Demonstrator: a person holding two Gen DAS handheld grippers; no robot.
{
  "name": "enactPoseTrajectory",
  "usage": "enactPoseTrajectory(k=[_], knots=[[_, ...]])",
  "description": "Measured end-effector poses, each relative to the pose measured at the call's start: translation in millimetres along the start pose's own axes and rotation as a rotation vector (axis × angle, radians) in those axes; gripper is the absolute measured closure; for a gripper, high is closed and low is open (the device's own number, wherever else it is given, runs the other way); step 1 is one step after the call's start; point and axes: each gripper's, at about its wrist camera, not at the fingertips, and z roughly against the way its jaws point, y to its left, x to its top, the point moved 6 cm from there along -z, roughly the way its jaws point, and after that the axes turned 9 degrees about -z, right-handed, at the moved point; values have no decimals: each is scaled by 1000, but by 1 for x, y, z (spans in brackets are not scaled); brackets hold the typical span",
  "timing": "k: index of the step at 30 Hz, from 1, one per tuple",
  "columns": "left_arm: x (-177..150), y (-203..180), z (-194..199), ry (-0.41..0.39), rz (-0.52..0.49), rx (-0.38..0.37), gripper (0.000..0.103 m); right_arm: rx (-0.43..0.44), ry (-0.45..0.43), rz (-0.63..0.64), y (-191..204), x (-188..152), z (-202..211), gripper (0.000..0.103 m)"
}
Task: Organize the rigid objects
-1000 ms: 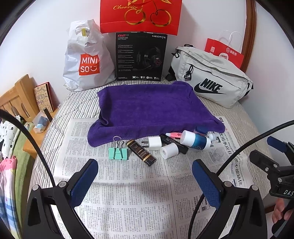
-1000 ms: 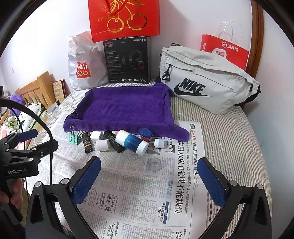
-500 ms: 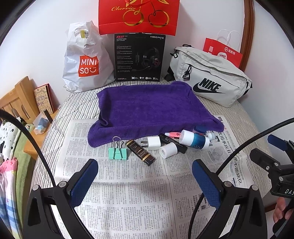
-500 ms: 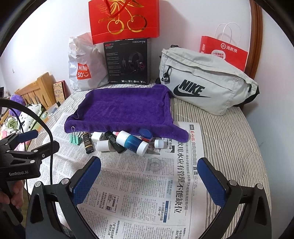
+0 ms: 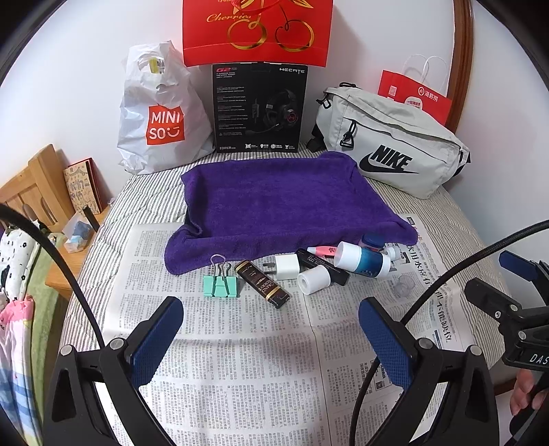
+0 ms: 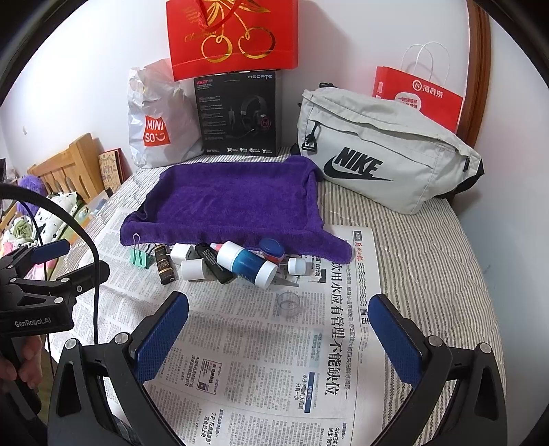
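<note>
A row of small items lies on newspaper (image 5: 240, 360) in front of a purple towel (image 5: 281, 202): a mint binder clip (image 5: 219, 284), a black-and-gold tube (image 5: 263, 284), a white plug (image 5: 286, 267), a white cap (image 5: 314, 279) and a blue-and-white bottle (image 5: 363, 259). In the right wrist view the bottle (image 6: 247, 262) lies nearest, with a clear cup (image 6: 289, 303) just before it. My left gripper (image 5: 271, 326) is open, short of the clip and tube. My right gripper (image 6: 279, 326) is open, just short of the clear cup. Both are empty.
Behind the towel stand a white Miniso bag (image 5: 161, 113), a black headset box (image 5: 259, 108), a red gift bag (image 5: 257, 31) and a grey Nike bag (image 5: 391, 144). A wooden bedside stand (image 5: 37, 192) is at the left. Striped bedding (image 6: 429, 247) lies right of the newspaper.
Both grippers have drifted slightly forward towards the row of items. Their fingers stay open and nothing on the newspaper has moved.
</note>
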Motion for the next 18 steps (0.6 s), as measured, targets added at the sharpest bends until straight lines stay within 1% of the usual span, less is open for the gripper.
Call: enactPoseTrajectory(k=[18], knots=[[-1,0,1,2,-3,8,0,-2,2,1,0,-1,-1,0]])
